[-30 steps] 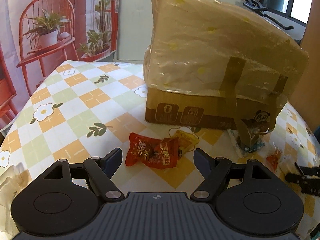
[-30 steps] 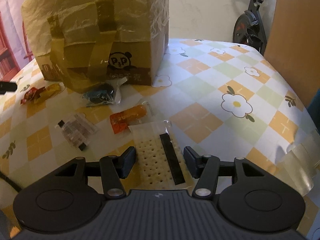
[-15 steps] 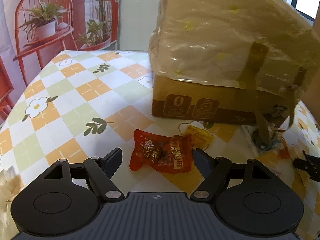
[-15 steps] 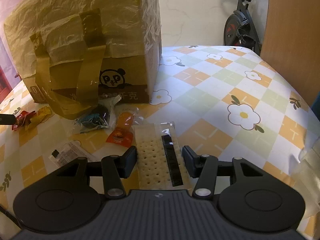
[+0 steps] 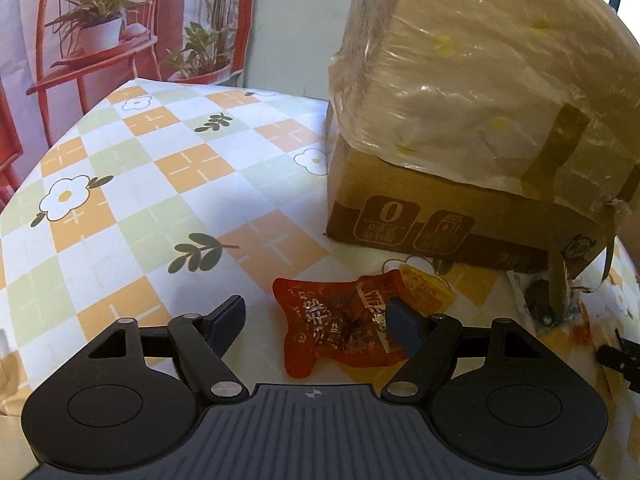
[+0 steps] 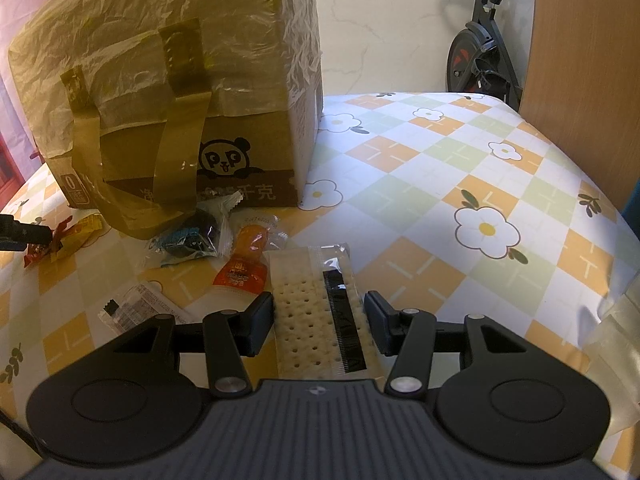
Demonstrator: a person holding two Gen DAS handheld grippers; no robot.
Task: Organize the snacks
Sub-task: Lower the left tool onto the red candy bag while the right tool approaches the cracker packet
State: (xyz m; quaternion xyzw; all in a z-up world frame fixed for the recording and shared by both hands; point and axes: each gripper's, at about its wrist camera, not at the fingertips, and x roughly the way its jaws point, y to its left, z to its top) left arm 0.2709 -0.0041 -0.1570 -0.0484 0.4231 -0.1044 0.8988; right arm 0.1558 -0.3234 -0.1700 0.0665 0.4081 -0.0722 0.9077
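A red snack packet [image 5: 340, 328] lies on the checked tablecloth between the fingers of my left gripper [image 5: 316, 322], which is open; its right finger overlaps the packet's right edge. A small yellow packet [image 5: 426, 286] lies just behind it. My right gripper [image 6: 320, 320] is open around a cracker packet [image 6: 316, 312] with a black strip; the fingers stand close to its long sides. An orange packet [image 6: 246, 258], a dark blue packet [image 6: 192, 232] and a clear black-and-white packet [image 6: 134, 308] lie to its left.
A cardboard box [image 6: 192, 96] wrapped in plastic and tape stands mid-table; it also shows in the left wrist view [image 5: 472, 140]. A wooden panel [image 6: 588, 64] stands at the right, an exercise bike [image 6: 480, 56] behind. Crumpled clear plastic [image 6: 616, 320] lies at the table's right edge.
Both grippers moved forward and lower toward their packets. The red packet now sits between the left fingers, and the cracker packet lies deeper between the right fingers.
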